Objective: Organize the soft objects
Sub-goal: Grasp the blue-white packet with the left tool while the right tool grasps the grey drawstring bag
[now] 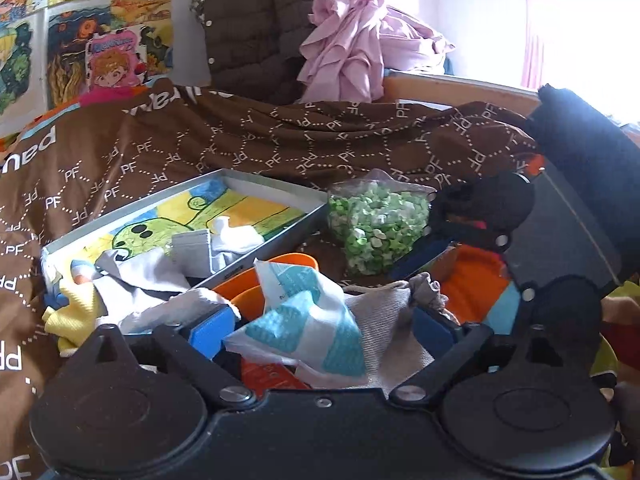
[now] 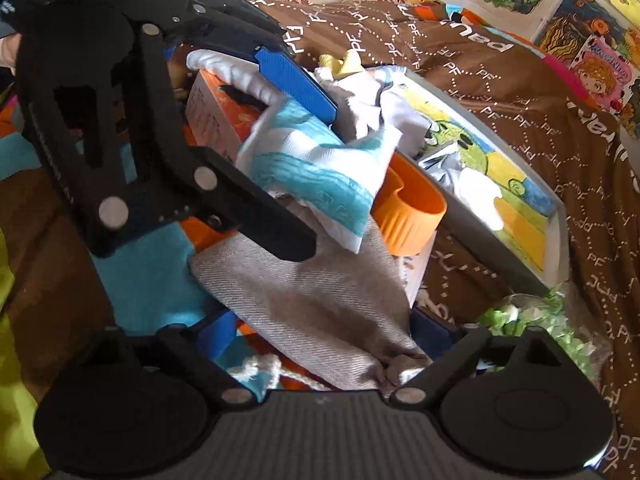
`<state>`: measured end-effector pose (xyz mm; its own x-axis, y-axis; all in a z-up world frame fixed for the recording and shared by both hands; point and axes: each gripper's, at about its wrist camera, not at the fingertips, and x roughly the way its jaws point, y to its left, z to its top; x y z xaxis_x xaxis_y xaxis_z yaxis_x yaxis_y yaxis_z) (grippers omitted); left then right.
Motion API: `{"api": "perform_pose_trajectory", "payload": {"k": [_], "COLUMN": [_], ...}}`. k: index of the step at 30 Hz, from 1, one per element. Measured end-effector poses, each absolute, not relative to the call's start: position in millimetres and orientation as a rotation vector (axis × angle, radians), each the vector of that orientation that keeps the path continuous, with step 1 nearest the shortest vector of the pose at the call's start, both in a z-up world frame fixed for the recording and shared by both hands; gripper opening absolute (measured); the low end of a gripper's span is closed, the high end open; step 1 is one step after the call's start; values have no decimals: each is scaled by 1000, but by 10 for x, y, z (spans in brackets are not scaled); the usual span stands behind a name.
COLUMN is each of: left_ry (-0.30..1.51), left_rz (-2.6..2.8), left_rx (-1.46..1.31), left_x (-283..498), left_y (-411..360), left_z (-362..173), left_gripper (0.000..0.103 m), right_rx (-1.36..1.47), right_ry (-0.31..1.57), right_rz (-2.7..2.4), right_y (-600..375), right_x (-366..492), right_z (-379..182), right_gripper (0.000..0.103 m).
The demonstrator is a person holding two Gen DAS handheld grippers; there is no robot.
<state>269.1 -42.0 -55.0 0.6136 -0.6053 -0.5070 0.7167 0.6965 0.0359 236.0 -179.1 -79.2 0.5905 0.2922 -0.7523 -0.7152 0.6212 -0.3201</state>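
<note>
Clutter remains unsorted: yellow cloth (image 1: 72, 312) at nine o'clock, blue-and-white pouch (image 1: 308, 320) at centre, grey drawstring bag (image 1: 396, 320) toward three. Left gripper (image 1: 324, 332) jaws are spread around the pouch, right gripper (image 2: 324, 344) jaws spread over the bag; nothing pinched. Brown patterned bedspread (image 1: 280, 140) beneath, cartoon posters (image 1: 112, 60) at eleven.

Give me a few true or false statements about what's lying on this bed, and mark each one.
1. The blue-and-white cloth lies between the left claw's open fingers. True.
2. The orange cup stands upright. False: it lies on its side.
3. The bag of green pieces sits beside the grey tray. True.
4. The grey tray is empty. False: white cloth items lie in it.
5. The grey drawstring bag lies in front of the right claw. True.
</note>
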Motion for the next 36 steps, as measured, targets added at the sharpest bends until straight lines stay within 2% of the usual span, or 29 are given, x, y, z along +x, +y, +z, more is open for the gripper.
{"api": "perform_pose_trajectory", "payload": {"k": [11, 14, 18, 23, 26, 27, 30, 36], "left_ry": [551, 558, 557, 564, 563, 564, 565, 545], "left_rz": [-737, -730, -724, -742, -736, -735, -730, -707], "left_rx": [285, 298, 286, 284, 275, 267, 228, 160], "left_x": [2669, 2665, 2658, 2632, 2627, 2626, 2639, 2633], "left_y": [-489, -486, -470, -495, -504, -499, -471, -420], "left_z": [-658, -676, -668, -660, -654, -653, -642, -594], "left_gripper": [74, 66, 59, 57, 57, 57, 57, 57], "right_rx": [-638, -637, -643, -654, -654, -652, -634, -661], "right_ry": [704, 702, 690, 683, 679, 677, 679, 662], "right_rz": [611, 612, 594, 589, 575, 564, 563, 564], "right_y": [-1818, -1827, -1825, -1814, -1820, -1825, -1834, -1805], "right_x": [2354, 2348, 2322, 2300, 2296, 2303, 2313, 2258], "right_z": [-758, -746, -742, -729, -716, -710, -687, -684], "right_gripper": [85, 83, 74, 63, 48, 39, 28, 21]}}
